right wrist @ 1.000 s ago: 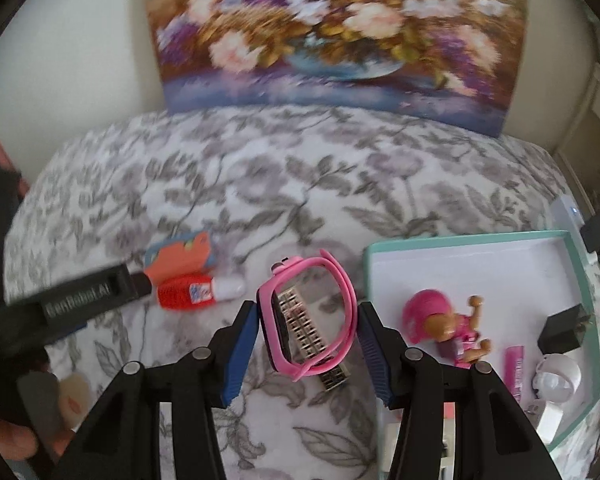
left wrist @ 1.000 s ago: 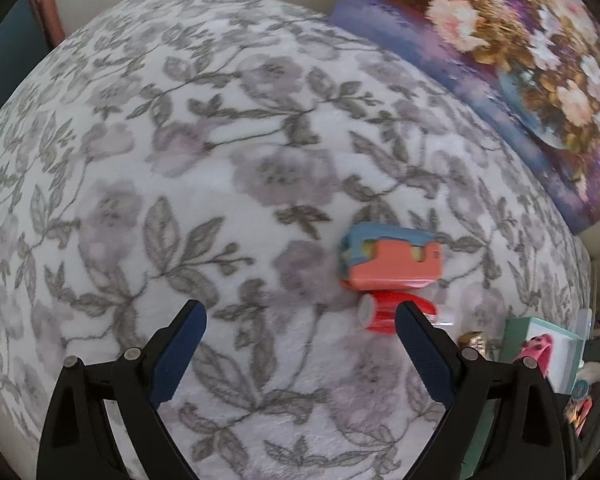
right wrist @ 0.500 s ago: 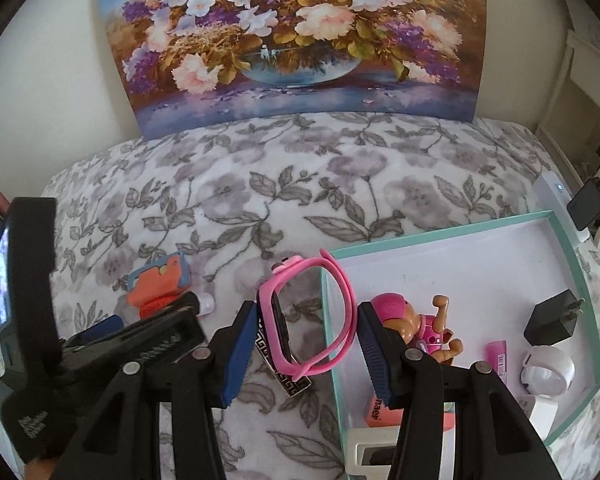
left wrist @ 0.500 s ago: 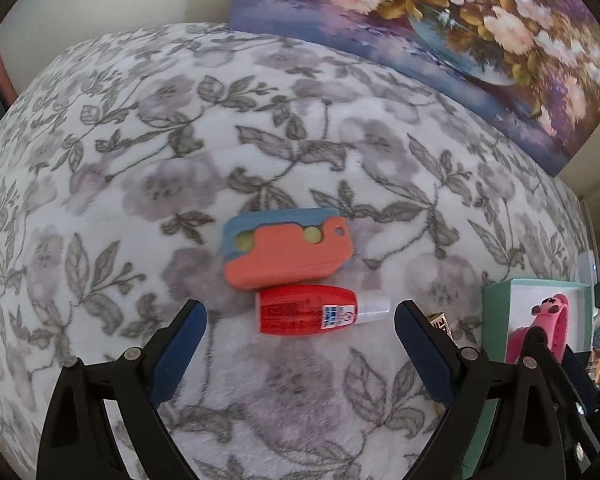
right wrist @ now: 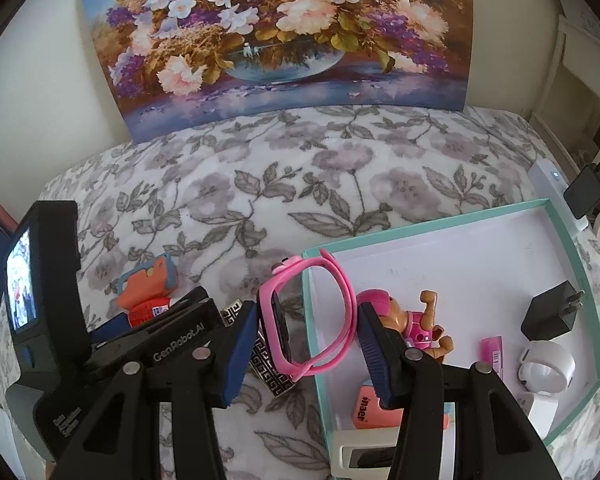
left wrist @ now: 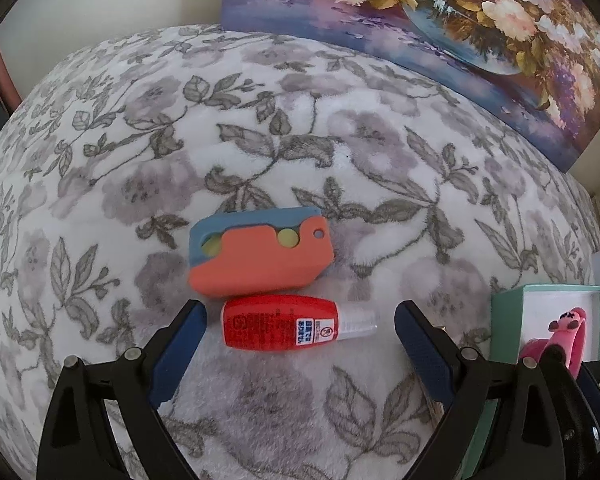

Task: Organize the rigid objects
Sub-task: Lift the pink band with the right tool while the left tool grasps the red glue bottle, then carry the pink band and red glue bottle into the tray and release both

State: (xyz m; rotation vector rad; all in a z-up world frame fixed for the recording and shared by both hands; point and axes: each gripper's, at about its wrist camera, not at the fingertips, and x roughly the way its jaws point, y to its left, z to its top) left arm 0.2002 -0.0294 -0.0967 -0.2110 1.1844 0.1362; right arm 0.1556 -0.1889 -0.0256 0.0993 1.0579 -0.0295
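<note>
Tray (right wrist: 428, 226) is the landmark. Right gripper (right wrist: 306, 344) clamps pink watch (right wrist: 308, 312) over tray's left rim; band springy, light. Left gripper (left wrist: 300, 344) spread wide around red bottle (left wrist: 284, 328), left of tray: light, smooth, likely slippery; take the body.

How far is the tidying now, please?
Done: toy dog, charger and others lie in the teal box. In hand: right gripper carries the pink watch. Left: open left gripper frames the red bottle; orange-blue case waits.
</note>
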